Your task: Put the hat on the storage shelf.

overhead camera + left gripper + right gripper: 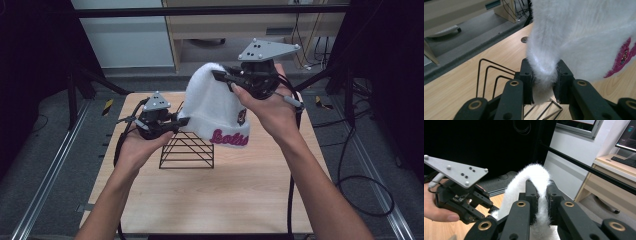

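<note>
The left claw [544,82] pinches the lower rim of the fluffy white knit beanie with pink lettering [215,107]; the right claw [541,195] clamps its crown at 12 o'clock. The beanie hangs above the black wire rack [186,150], mid light wooden surface [210,200], with open wood toward 6 o'clock.

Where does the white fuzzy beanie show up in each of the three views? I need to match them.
High view: the white beanie hangs at centre, above the black wire rack, held between both grippers.
Left gripper view: it fills the upper right, its edge pinched between the left hand-held gripper jaws.
Right gripper view: a fold of it at centre arches over the right hand-held gripper jaws.
Shared landmark: the wooden table.
</note>
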Demonstrator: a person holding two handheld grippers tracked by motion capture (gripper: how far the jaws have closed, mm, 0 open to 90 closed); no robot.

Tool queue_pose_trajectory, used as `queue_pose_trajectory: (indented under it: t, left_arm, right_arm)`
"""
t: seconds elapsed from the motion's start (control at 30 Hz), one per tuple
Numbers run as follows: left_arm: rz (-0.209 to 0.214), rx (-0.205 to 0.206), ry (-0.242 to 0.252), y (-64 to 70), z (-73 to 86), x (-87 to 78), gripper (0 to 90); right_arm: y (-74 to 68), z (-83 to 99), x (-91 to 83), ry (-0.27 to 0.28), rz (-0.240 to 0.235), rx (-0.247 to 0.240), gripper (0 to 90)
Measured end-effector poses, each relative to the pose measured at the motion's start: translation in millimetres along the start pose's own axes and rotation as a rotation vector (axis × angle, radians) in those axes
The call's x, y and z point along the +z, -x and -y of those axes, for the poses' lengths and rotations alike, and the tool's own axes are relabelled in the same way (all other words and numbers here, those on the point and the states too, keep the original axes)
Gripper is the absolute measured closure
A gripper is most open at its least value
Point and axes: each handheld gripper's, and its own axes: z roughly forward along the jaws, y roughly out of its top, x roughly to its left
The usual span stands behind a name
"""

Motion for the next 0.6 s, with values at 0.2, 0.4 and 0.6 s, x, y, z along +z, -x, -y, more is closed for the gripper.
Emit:
queue_pose_trajectory:
  t: [0.2,0.4,0.6]
  left_arm:
    - [-0.039,0.001,0.003,-5.8,0.6,-6.6,72.2]
    - [-0.067,-0.008,0.008,-12.3,4.9,-13.1,72.1]
    - [-0.094,-0.019,0.009,-16.0,12.1,-19.0,72.3]
  right_arm:
    - [2.6,-1.7,7.6,0.003,-0.001,0.002,83.4]
    - [3.8,-1.3,21.7,-0.001,-0.010,0.000,83.4]
    - [7.1,3.3,37.5,-0.014,-0.020,0.006,83.3]
